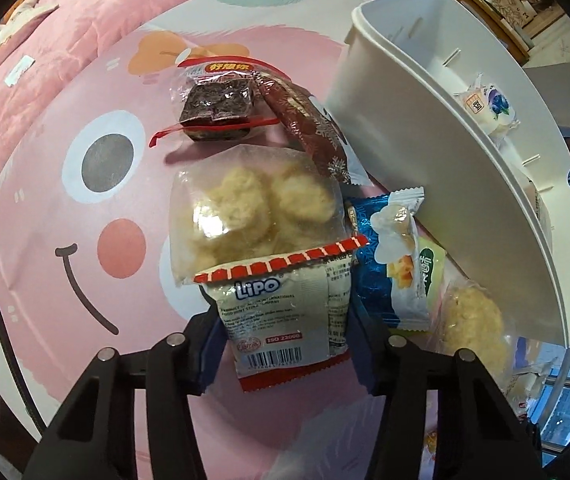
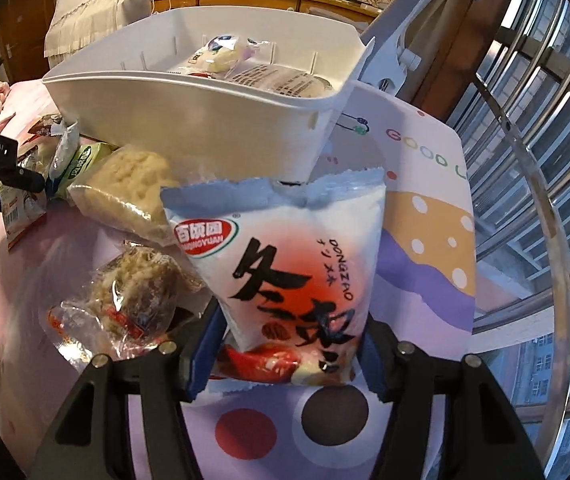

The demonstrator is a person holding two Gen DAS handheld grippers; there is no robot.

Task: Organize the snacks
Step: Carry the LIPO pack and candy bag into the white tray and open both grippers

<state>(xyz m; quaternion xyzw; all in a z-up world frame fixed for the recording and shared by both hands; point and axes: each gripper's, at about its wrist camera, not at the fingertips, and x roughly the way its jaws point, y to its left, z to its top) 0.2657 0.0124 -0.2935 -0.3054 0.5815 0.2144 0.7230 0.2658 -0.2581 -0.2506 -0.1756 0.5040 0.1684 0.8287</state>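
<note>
My left gripper (image 1: 283, 340) is shut on a Lipo biscuit packet (image 1: 261, 240) with pale biscuits showing through its clear top. My right gripper (image 2: 289, 350) is shut on a white and red winter-jujube packet (image 2: 285, 272). A white plastic bin stands just beyond both, in the left wrist view (image 1: 425, 128) and in the right wrist view (image 2: 213, 120). It holds a blueberry-print bun packet (image 1: 485, 108) and other packets (image 2: 281, 78). The left gripper also shows at the left edge of the right wrist view (image 2: 25, 184).
Loose snacks lie on the pink cartoon sheet (image 1: 65, 208): a dark cake packet (image 1: 217, 108), a brown snowflake packet (image 1: 313, 136), a blue packet (image 1: 377, 272), a cheese packet (image 1: 409, 264), a pale biscuit packet (image 2: 129, 196), a clear floss-bun packet (image 2: 133, 300). Metal window bars (image 2: 545, 160) stand at right.
</note>
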